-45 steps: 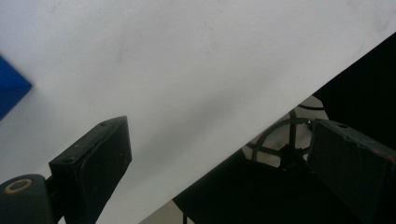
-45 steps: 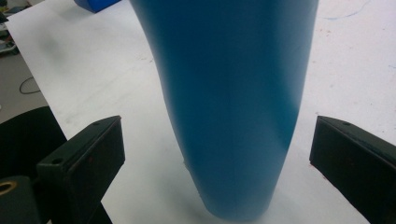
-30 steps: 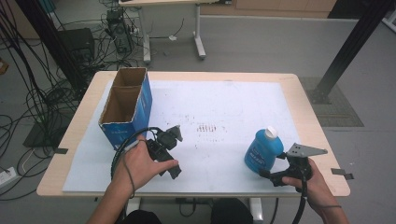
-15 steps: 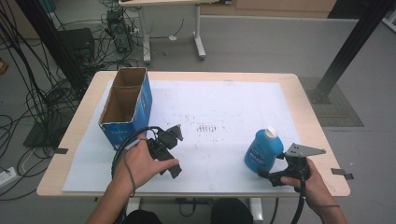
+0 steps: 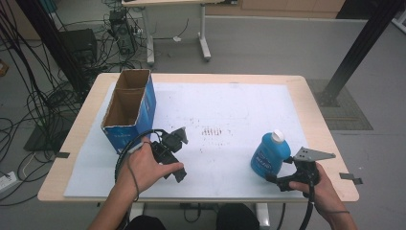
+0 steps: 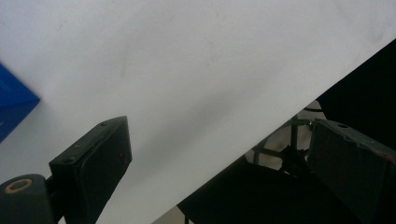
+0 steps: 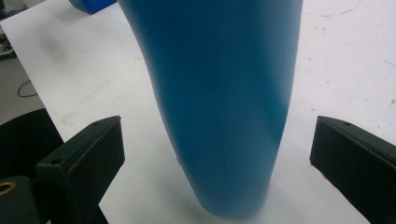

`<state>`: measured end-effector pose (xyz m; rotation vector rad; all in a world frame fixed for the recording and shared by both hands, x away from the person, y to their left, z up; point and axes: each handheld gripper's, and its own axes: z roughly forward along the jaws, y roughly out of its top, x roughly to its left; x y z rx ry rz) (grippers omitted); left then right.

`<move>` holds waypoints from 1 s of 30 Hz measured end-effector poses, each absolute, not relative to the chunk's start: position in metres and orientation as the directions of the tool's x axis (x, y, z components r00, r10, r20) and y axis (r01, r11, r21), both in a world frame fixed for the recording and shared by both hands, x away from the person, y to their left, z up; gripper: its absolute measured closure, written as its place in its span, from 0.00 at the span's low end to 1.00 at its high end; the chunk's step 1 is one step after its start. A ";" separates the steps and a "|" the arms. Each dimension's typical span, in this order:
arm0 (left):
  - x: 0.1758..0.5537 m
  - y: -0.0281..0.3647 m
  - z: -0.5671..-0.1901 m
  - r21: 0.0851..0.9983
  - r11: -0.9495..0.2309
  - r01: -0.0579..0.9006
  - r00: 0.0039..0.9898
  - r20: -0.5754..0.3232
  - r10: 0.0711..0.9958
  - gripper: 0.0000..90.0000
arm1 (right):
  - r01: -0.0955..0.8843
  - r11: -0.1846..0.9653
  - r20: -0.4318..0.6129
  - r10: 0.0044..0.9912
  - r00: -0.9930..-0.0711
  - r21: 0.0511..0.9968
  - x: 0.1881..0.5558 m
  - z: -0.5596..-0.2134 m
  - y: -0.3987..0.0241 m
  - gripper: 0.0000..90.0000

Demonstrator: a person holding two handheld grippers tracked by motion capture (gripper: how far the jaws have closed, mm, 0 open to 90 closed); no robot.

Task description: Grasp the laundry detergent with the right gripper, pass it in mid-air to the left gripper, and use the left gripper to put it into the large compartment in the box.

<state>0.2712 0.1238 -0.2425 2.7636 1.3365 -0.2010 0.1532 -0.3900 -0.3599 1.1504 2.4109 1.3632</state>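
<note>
Bottle (image 5: 270, 156): blue, white cap, upright on the white sheet (image 5: 230, 110) near the table's right front corner. Label on its side, print too small to read. In the right gripper view the bottle (image 7: 224, 102) rises between the two jaws, base on the sheet, with clear space on either side.

Right gripper (image 7: 219, 163): jaws spread wide, one each side of the bottle, neither touching it. In the high view the right gripper (image 5: 282, 178) sits low at the bottle's near right side, held by the right hand (image 5: 325, 191); grey three-cornered plate on top, cable trailing toward the person.

Left gripper (image 6: 219, 158): jaws apart, nothing between them. Its view looks across the sheet's front edge, with a dark area beyond the edge, probably the space under the table, though it is too dim to tell. Blue corner of the box (image 6: 11, 105) at the far left of that view.

Left gripper, high view (image 5: 174, 155): rests on the sheet just right of the box's near end, held by the left hand (image 5: 143, 167); cable loops around the wrist.

Box (image 5: 129, 108): blue cardboard, open top, brown inside, standing along the sheet's left edge. Well apart from the bottle.

Sheet: covers most of the table (image 5: 316, 120); small reddish specks near its centre.

Floor behind: cables, table legs, a dark post at the right.
</note>
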 end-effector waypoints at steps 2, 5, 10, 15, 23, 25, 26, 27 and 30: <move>0.271 0.123 -0.243 0.004 -0.620 0.784 0.614 -0.145 0.776 0.08 | 0.550 0.295 0.233 0.679 -0.696 0.781 0.153 -0.360 -0.390 0.03; 0.271 0.123 -0.243 0.002 -0.622 0.783 0.616 -0.146 0.774 0.08 | 0.550 0.297 0.232 0.679 -0.696 0.780 0.153 -0.360 -0.390 0.03; 0.272 0.122 -0.243 0.003 -0.623 0.783 0.616 -0.145 0.774 0.08 | 0.552 0.294 0.233 0.682 -0.693 0.780 0.153 -0.360 -0.390 0.03; 0.272 0.123 -0.242 0.006 -0.622 0.783 0.616 -0.147 0.774 0.08 | 0.552 0.296 0.232 0.682 -0.693 0.780 0.153 -0.360 -0.390 0.03; 0.272 0.123 -0.243 0.003 -0.623 0.782 0.617 -0.147 0.773 0.08 | 0.554 0.297 0.233 0.682 -0.693 0.778 0.154 -0.360 -0.389 0.03; 0.272 0.123 -0.243 0.006 -0.623 0.782 0.617 -0.148 0.773 0.08 | 0.554 0.297 0.234 0.681 -0.694 0.778 0.154 -0.360 -0.388 0.03; 0.272 0.123 -0.243 0.006 -0.623 0.782 0.617 -0.149 0.773 0.08 | 0.553 0.297 0.234 0.680 -0.695 0.779 0.154 -0.361 -0.388 0.03; 0.272 0.123 -0.244 0.005 -0.624 0.781 0.618 -0.150 0.772 0.08 | 0.554 0.296 0.235 0.680 -0.694 0.778 0.154 -0.361 -0.388 0.03; 0.272 0.124 -0.244 0.004 -0.621 0.784 0.614 -0.151 0.774 0.08 | 0.554 0.298 0.235 0.679 -0.695 0.778 0.154 -0.361 -0.388 0.03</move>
